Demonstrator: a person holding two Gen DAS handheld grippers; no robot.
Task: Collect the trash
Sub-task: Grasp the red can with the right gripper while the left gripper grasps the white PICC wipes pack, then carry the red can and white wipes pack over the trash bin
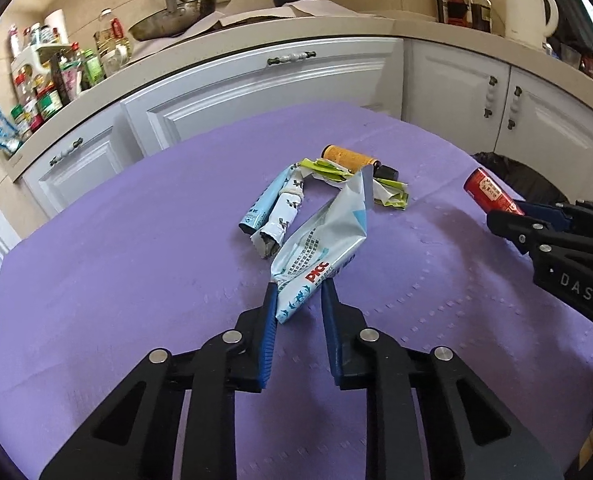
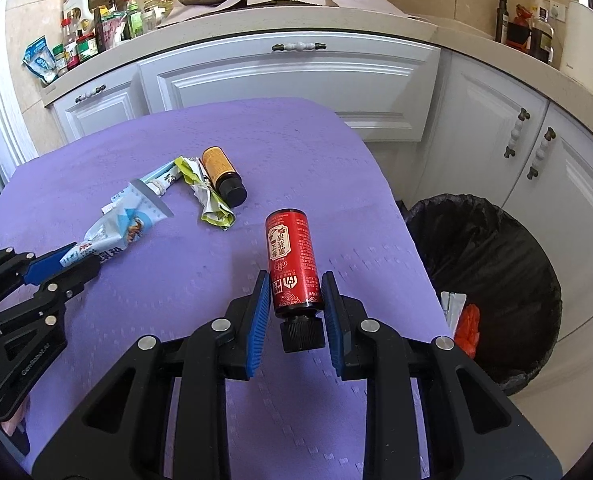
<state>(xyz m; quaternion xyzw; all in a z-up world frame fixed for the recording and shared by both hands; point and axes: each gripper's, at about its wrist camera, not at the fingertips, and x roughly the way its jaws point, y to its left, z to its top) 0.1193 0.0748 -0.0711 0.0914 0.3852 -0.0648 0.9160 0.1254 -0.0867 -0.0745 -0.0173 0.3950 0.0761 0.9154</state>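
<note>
Left gripper clamped on PICC wrapper, right gripper clasping red bottle, orange vial and green wrapper on purple cloth, black-lined bin beside.

Left gripper jaws pinch blue-white wrapper.

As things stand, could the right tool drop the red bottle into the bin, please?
Probably yes. The right tool holds the red bottle, and the black-lined bin stands open just beside the table edge on that side, with nothing between them.
</note>
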